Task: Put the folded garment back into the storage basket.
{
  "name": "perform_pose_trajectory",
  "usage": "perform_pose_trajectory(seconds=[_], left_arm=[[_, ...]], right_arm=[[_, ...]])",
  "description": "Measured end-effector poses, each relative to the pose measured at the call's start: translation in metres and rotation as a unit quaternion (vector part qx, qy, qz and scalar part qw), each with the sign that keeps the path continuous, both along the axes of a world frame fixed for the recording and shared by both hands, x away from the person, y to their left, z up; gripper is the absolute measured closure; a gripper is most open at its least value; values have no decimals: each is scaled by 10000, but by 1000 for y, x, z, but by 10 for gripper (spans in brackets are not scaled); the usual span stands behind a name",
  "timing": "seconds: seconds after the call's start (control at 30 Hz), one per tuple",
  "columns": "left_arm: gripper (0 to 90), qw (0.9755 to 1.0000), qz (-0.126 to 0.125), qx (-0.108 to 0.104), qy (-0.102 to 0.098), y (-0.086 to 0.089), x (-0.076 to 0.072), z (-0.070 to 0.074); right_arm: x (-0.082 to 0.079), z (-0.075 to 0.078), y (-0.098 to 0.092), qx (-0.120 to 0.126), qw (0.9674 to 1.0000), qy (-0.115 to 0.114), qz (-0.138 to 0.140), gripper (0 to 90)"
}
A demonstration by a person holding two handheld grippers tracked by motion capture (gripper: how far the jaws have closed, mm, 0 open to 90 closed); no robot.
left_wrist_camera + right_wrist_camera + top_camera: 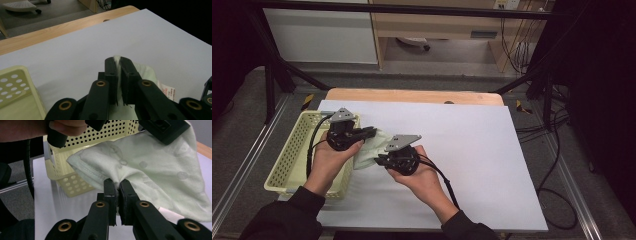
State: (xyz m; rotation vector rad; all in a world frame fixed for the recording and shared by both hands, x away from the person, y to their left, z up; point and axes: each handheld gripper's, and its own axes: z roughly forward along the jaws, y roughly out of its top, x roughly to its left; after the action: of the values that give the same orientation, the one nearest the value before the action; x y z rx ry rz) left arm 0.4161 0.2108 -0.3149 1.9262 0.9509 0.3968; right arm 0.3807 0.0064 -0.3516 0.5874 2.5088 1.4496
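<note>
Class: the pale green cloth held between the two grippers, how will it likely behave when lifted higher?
The cloth is probably floppy: it sags and creases between the left gripper and the right gripper. It likely weighs little, since pinches at its edges hold it.

Grey floor (242, 150), wooden desk (437, 25) behind, white cabinet (319, 35), cables (557, 165) right.

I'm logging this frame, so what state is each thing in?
left gripper: shut on the cloth's edge.
right gripper: shut on another part of the cloth.
cloth: pale green, held up between both grippers, beside the basket.
basket: yellow, perforated, upright at the table's left edge.
</note>
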Motion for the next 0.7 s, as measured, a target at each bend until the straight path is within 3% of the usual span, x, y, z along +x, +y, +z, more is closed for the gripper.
perform_pose_trajectory(seconds=[0.7], left_arm=[[847, 10000, 64, 73, -22, 11, 3, 9]], right_arm=[[3, 10, 14, 77, 9999, -55, 60, 859]])
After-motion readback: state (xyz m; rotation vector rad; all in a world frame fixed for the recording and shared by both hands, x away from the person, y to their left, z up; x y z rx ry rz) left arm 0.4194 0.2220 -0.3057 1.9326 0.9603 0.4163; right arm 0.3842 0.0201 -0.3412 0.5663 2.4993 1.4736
